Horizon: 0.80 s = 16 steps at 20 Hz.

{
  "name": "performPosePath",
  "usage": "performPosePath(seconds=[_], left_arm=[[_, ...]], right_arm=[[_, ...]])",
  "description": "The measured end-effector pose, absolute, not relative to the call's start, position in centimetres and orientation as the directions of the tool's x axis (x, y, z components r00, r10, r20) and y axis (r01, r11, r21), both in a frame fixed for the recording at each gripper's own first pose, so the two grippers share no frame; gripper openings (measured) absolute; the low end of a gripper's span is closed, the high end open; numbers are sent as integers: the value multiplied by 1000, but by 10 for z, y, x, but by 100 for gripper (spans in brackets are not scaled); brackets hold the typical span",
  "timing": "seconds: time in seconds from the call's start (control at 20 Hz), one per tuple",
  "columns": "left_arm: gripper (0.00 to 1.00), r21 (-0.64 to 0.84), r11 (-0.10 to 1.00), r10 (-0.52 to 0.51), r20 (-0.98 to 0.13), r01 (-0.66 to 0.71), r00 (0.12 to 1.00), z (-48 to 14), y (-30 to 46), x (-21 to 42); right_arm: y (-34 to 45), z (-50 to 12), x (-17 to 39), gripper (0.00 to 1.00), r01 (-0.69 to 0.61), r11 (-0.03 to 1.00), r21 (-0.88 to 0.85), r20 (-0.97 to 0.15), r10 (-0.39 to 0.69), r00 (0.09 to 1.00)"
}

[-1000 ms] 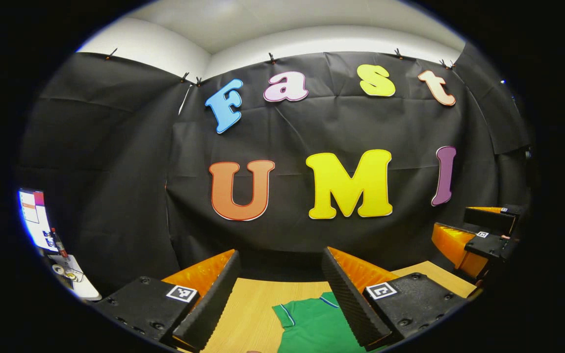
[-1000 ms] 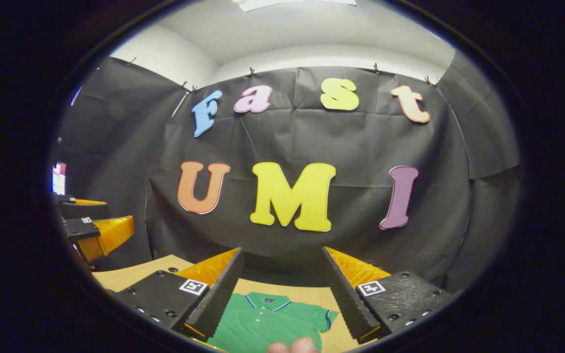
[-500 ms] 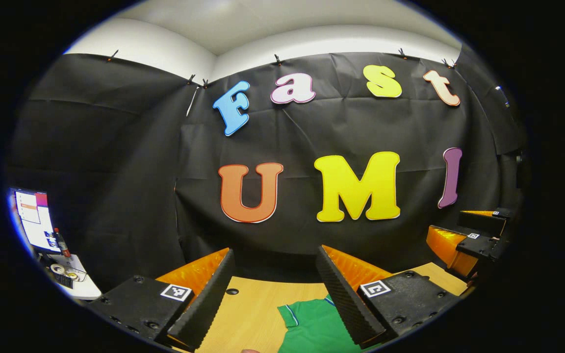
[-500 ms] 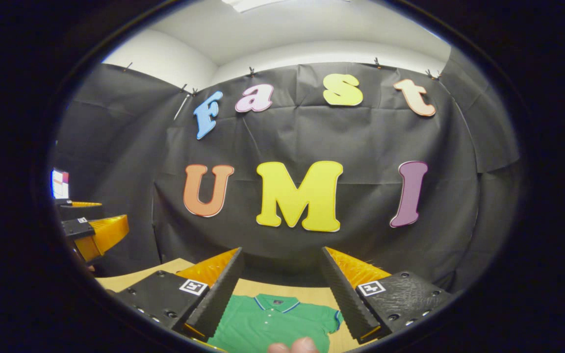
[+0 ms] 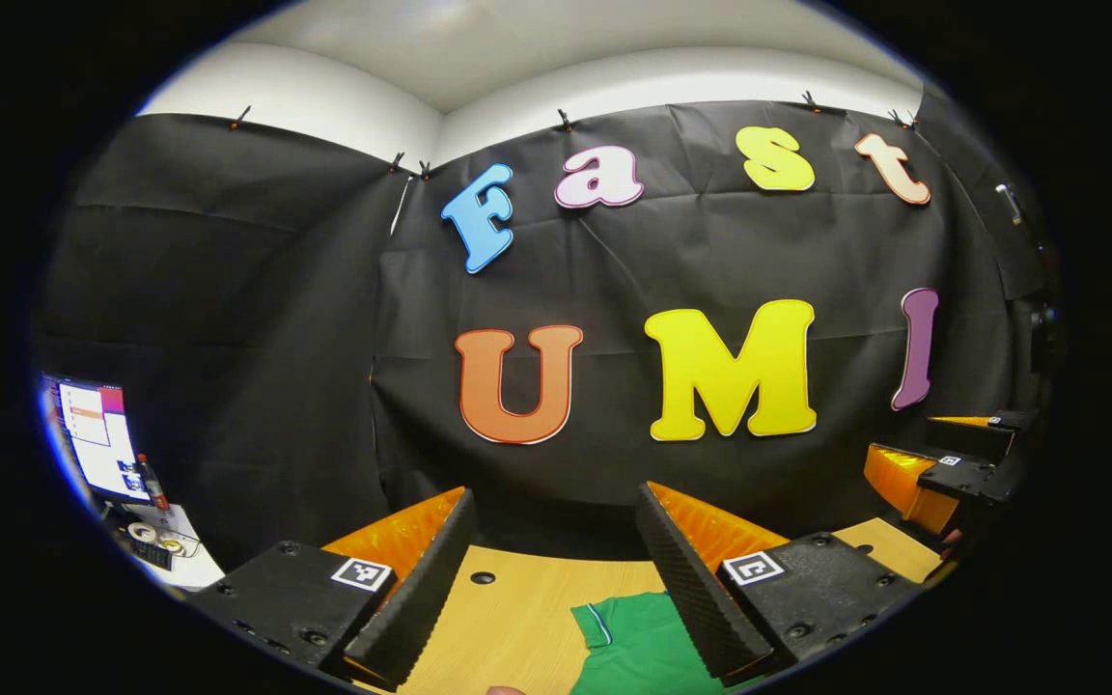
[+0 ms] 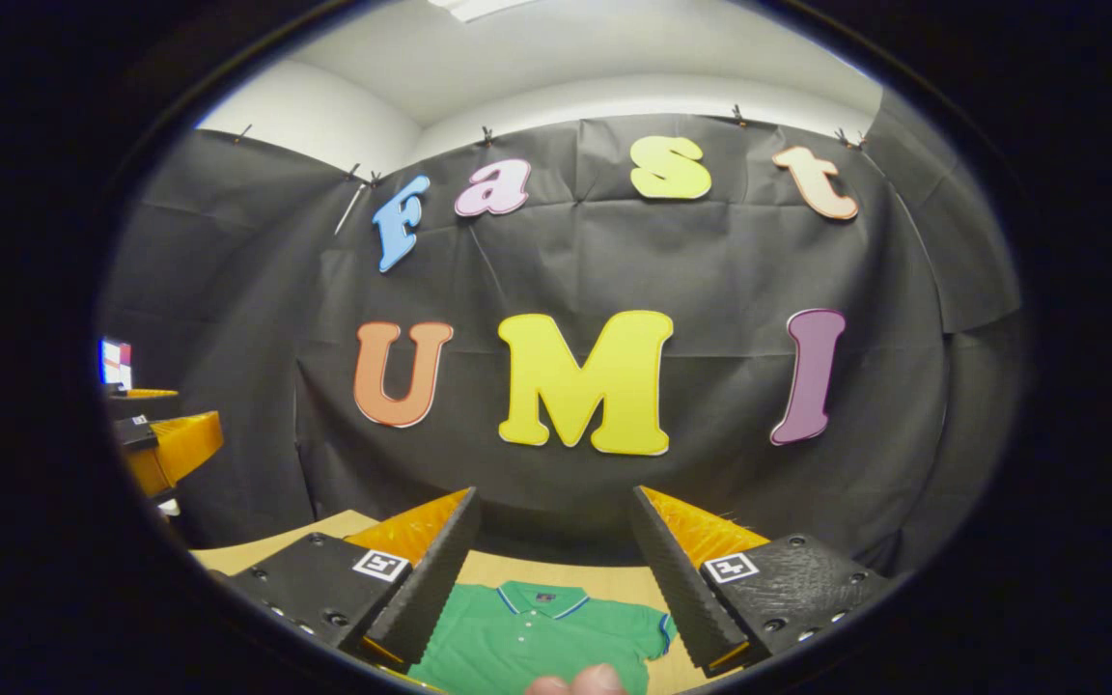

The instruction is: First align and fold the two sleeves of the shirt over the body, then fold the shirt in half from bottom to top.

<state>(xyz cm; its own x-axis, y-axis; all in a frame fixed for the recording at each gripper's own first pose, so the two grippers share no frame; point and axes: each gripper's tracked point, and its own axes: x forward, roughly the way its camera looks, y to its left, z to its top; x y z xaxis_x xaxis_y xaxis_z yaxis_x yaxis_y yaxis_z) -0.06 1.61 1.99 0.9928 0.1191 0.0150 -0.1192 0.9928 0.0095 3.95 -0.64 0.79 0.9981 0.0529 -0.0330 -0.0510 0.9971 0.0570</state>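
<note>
Left hand-held two-finger gripper [image 5: 556,579]: held above the light wooden tabletop [image 5: 508,618], fingers spread wide, nothing between them, nothing gripped. Right hand-held two-finger gripper [image 6: 556,574]: likewise raised, fingers wide apart, empty; seen again at the right margin of the left gripper view [image 5: 942,463], well apart from the left one, which appears at the left margin of the right gripper view [image 6: 155,439]. Fingertip of a person's hand [image 6: 580,681] at the bottom rim of the right gripper view. Green short-sleeved polo shirt with white-and-blue trimmed collar and cuffs [image 6: 542,637]: flat on the tabletop, below and between the right gripper's fingers, untouched; collar toward the black cloth back wall [image 6: 614,261], long axis running from the wall toward the camera, sleeves spread to either side, unfolded. One trimmed sleeve cuff [image 5: 599,623] lying between the left gripper's fingers, bare wood beside it. Small dark round hole in the tabletop [image 5: 483,578] beyond that sleeve. Strip of bare tabletop between collar and wall. Lit monitor [image 5: 97,439] on a cluttered white side surface at far left.
</note>
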Motion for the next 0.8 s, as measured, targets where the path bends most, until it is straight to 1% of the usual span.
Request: performPosePath(seconds=[0.2,0.25,0.4,0.8], left_arm=[[100,-12,996,94,14,-93,996,18,6,6],[100,-12,996,85,10,-84,996,15,3,8],[100,-16,999,51,0,-51,999,8,-7,12],[100,-15,1000,-15,-34,15,999,-11,-30,24]], right_arm=[[-19,-7,35,96,-38,998,54,-75,42,996],[-24,-13,33,94,-29,998,49,-91,34,995],[-35,-33,27,95,-15,999,29,-140,18,990],[-84,-96,28,95,75,997,7,-283,-70,957]])
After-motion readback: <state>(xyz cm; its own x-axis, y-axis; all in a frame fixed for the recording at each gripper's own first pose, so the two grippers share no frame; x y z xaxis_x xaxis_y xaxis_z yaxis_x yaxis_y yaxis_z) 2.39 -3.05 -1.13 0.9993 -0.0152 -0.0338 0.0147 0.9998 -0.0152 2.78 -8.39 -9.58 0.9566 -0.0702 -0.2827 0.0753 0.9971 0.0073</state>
